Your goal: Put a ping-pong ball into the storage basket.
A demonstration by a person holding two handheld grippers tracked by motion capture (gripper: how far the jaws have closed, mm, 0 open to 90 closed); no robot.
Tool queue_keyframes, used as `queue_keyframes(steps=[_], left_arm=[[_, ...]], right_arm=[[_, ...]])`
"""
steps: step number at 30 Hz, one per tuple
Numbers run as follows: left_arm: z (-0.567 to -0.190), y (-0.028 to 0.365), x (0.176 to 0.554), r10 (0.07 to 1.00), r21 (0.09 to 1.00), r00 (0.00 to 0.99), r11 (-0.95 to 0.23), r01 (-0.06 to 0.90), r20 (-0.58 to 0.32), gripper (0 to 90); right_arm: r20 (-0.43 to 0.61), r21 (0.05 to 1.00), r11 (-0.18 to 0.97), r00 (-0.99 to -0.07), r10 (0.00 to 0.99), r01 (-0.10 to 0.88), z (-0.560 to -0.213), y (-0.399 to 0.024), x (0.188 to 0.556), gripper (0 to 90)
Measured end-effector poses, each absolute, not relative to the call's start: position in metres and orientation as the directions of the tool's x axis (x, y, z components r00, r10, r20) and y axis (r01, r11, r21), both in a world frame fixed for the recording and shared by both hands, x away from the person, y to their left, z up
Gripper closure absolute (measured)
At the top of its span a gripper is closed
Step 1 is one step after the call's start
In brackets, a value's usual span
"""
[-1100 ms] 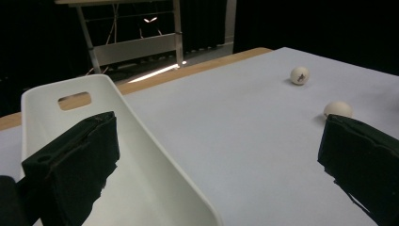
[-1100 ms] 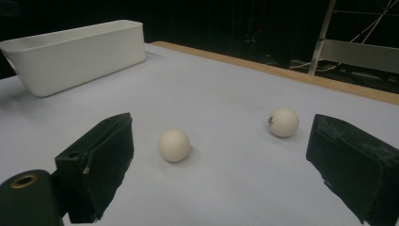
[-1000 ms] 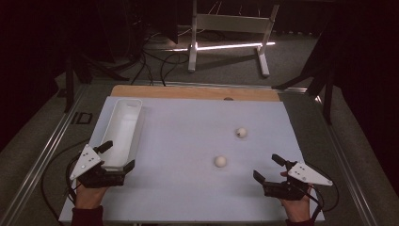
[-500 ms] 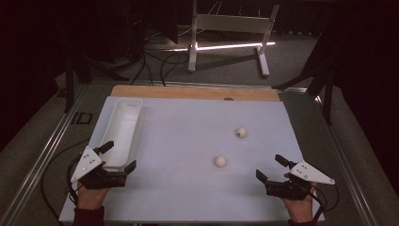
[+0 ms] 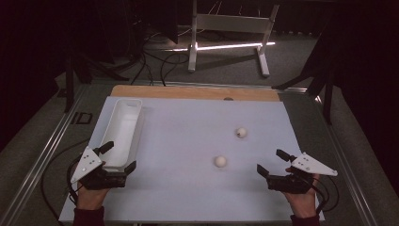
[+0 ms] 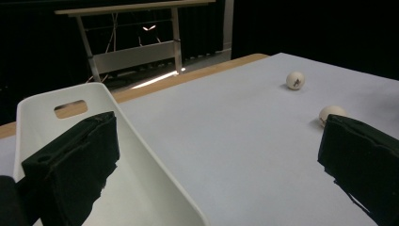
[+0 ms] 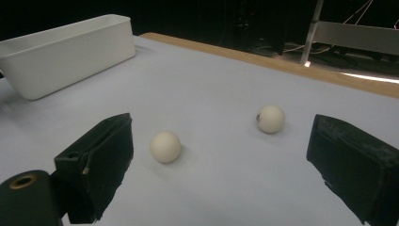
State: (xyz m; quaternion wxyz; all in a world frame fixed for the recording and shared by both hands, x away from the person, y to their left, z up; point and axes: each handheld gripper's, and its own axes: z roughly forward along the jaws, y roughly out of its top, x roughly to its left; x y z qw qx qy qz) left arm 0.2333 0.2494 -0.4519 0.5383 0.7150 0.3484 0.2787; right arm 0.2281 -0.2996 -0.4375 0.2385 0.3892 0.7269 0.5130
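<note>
My right tongs (image 5: 273, 162) were spread wide and held nothing, resting low near the front right corner of the table (image 5: 188, 197). The nearer ball (image 5: 219, 161) lay ahead of them and off to my left, well apart from the tips; in the right gripper view it sat on the sheet just beside the left-hand jaw, not yet between the two. The farther ball (image 5: 241, 133) lay beyond it toward the back of the table, bearing a small dark mark on one side. Both were round, so there was no long axis to line up with; only the direction mattered.

My left tongs (image 5: 116, 157) were also spread, and they straddled the near end of the white bin (image 5: 128, 106): one jaw stood inside it and the other outside its right wall, without any sign of a pinch on that wall. The bin ran lengthwise away from me along the left edge of the table, its handle slot at the far end.

I judged the right hand (image 5: 301, 200) the nearer to the balls, since the left was taken up at the bin. The coming move would call for a reach forward and leftward, then a carry across to the bin.
</note>
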Motion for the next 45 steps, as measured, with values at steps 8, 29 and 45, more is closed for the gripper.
queue_keyframes(steps=[8,29,45], left_arm=[[-0.453,0.249,0.233,0.799,0.962,0.601,-0.185,0.199,0.029,0.1],[-0.455,0.248,0.233,0.803,0.962,0.595,-0.187,0.199,0.034,0.1],[-0.456,0.249,0.233,0.807,0.962,0.590,-0.184,0.203,0.030,0.1]], right_arm=[[0.054,0.926,0.181,-0.589,0.807,0.332,-0.425,-0.299,0.239,7.2],[0.050,0.906,0.211,-0.589,0.807,0.366,-0.418,-0.295,0.257,7.3],[0.025,0.870,0.271,-0.585,0.810,0.412,-0.416,-0.285,0.275,7.3]])
